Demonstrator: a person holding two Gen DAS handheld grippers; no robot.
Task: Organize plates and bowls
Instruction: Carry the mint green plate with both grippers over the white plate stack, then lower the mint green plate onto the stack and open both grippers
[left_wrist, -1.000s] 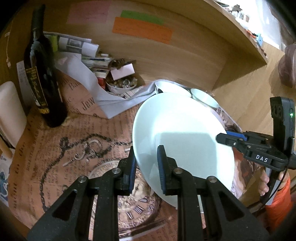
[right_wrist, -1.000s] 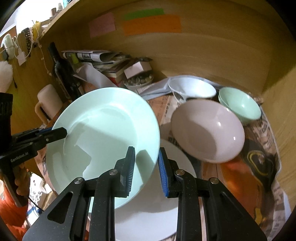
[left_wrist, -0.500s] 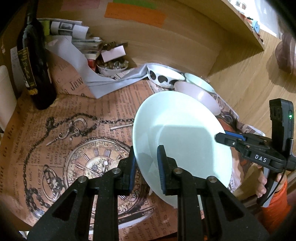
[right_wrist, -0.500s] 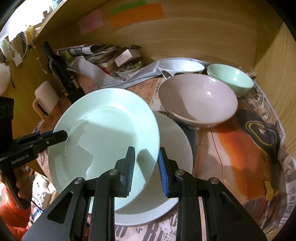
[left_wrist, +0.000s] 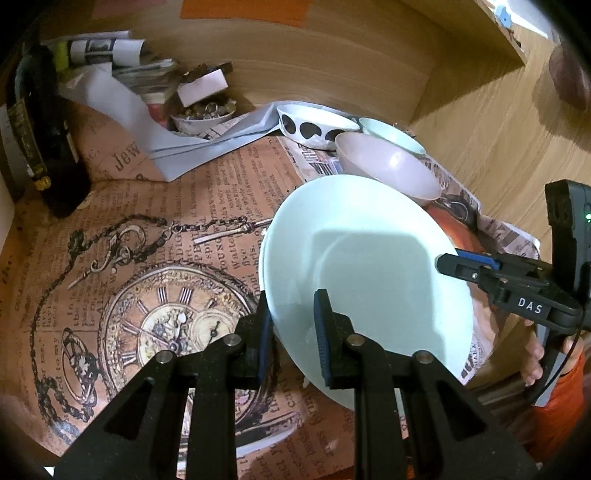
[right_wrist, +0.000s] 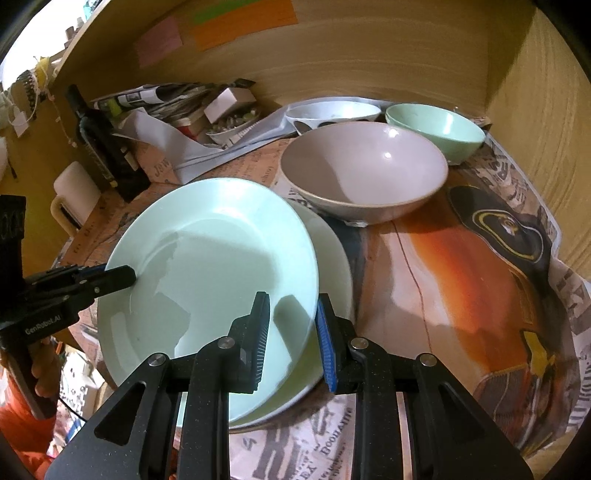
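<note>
A pale green plate (left_wrist: 369, 266) (right_wrist: 214, 280) is carried between both grippers. My left gripper (left_wrist: 291, 332) is shut on its left rim, and my right gripper (right_wrist: 291, 332) is shut on its right rim. The plate hangs low, just over a white plate (right_wrist: 334, 258) that lies on the paper-covered desk. Behind stand a large pinkish-grey bowl (right_wrist: 364, 171) (left_wrist: 388, 168), a mint green bowl (right_wrist: 436, 131) and a white bowl with black spots (left_wrist: 314, 125) (right_wrist: 332, 112).
A dark wine bottle (left_wrist: 40, 133) (right_wrist: 107, 147) and a cream mug (right_wrist: 74, 195) stand at the left. Rolled papers and a small dish of trinkets (left_wrist: 203, 114) clutter the back. Wooden walls close in the back and right. A hand holds each gripper's handle.
Both grippers have carried the green plate downward and nearer to the white plate beneath. The bowls behind now show in fuller view.
</note>
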